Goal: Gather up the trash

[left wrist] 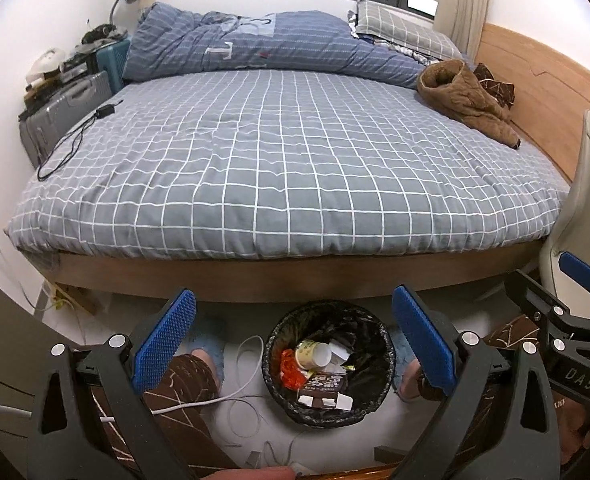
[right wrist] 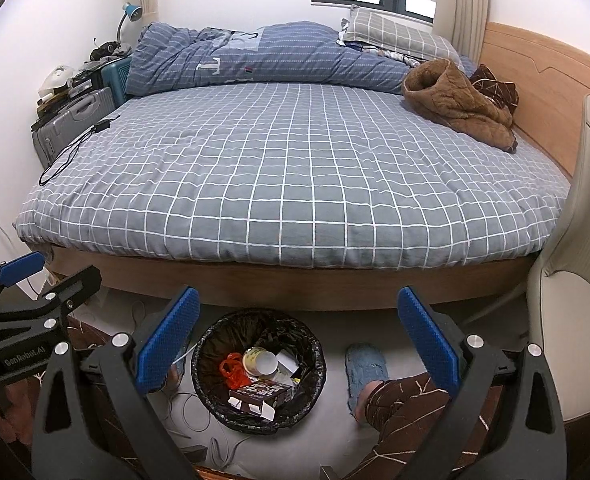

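Observation:
A round bin lined with a black bag (left wrist: 273, 354) (right wrist: 211, 360) stands on the floor in front of the bed. Inside lie a paper cup (left wrist: 313, 354) (right wrist: 259, 361), a red wrapper (left wrist: 291, 368) (right wrist: 233, 372), a brown carton (left wrist: 323, 388) (right wrist: 261, 394) and white scraps. My left gripper (left wrist: 295, 340) hangs open above the bin, nothing between its blue pads. My right gripper (right wrist: 297, 340) is open too, above and to the right of the bin, and holds nothing. Each gripper shows at the edge of the other's view.
A bed (left wrist: 279, 168) with a grey checked cover fills the room, with a folded blue duvet, a pillow and a brown jacket (left wrist: 467, 100) on it. A black charger cable (left wrist: 71, 140) lies at its left edge. The person's legs and blue slippers (right wrist: 365, 368) flank the bin. A beige chair (right wrist: 575, 280) stands right; suitcases left.

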The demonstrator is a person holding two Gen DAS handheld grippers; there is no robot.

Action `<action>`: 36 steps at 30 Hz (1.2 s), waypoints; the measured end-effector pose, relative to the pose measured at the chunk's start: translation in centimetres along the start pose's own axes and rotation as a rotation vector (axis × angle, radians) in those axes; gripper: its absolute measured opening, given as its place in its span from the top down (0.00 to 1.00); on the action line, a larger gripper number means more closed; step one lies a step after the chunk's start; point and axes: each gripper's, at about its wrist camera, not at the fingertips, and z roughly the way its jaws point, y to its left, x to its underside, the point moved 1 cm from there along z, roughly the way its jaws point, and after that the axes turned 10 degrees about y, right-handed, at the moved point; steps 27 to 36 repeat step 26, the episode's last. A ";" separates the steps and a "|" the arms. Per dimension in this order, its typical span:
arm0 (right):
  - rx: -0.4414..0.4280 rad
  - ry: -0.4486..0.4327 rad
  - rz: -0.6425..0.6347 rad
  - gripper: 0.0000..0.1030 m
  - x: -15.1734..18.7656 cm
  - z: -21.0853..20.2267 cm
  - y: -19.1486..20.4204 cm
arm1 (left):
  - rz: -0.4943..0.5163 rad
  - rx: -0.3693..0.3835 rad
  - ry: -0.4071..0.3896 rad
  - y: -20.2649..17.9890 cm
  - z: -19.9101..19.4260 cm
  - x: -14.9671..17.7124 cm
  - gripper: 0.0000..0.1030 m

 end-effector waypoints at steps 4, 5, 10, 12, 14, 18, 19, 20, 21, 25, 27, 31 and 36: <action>0.000 0.000 -0.001 0.07 0.0 0.0 -0.1 | 0.007 -0.001 0.003 -0.1 0.1 -0.1 0.06; 0.000 0.000 0.000 0.07 0.0 0.0 0.0 | 0.008 0.000 0.007 -0.2 0.2 -0.1 0.06; 0.001 0.001 0.000 0.07 0.0 0.0 0.0 | 0.028 -0.016 0.015 -0.6 0.6 0.2 0.06; 0.000 0.001 0.001 0.07 0.0 0.0 0.0 | 0.035 -0.024 0.012 -0.6 0.6 0.2 0.06; -0.001 0.000 -0.001 0.07 0.0 0.0 0.0 | 0.034 -0.023 0.004 -0.7 0.4 0.3 0.06; 0.000 0.000 -0.002 0.07 0.1 0.1 0.0 | 0.026 -0.008 0.010 -0.5 0.2 0.4 0.06; 0.001 -0.001 -0.002 0.07 0.1 0.1 0.1 | 0.023 -0.009 0.011 -0.5 0.2 0.4 0.06; 0.000 -0.001 -0.003 0.07 0.2 0.2 0.1 | 0.022 -0.011 0.011 -0.4 0.1 0.4 0.06; -0.002 -0.002 -0.002 0.07 0.3 0.2 0.0 | 0.023 -0.010 0.010 -0.4 0.1 0.4 0.06; -0.004 -0.003 -0.002 0.07 0.4 0.1 -0.1 | 0.015 -0.005 0.012 -0.1 -0.1 0.5 0.06; -0.003 -0.003 -0.003 0.07 0.4 0.1 0.1 | 0.014 -0.007 0.011 -0.1 -0.1 0.5 0.06; -0.003 -0.003 -0.003 0.07 0.4 0.1 0.1 | 0.014 -0.007 0.011 -0.1 -0.1 0.5 0.06; -0.003 -0.003 -0.003 0.07 0.4 0.1 0.1 | 0.014 -0.007 0.011 -0.1 -0.1 0.5 0.06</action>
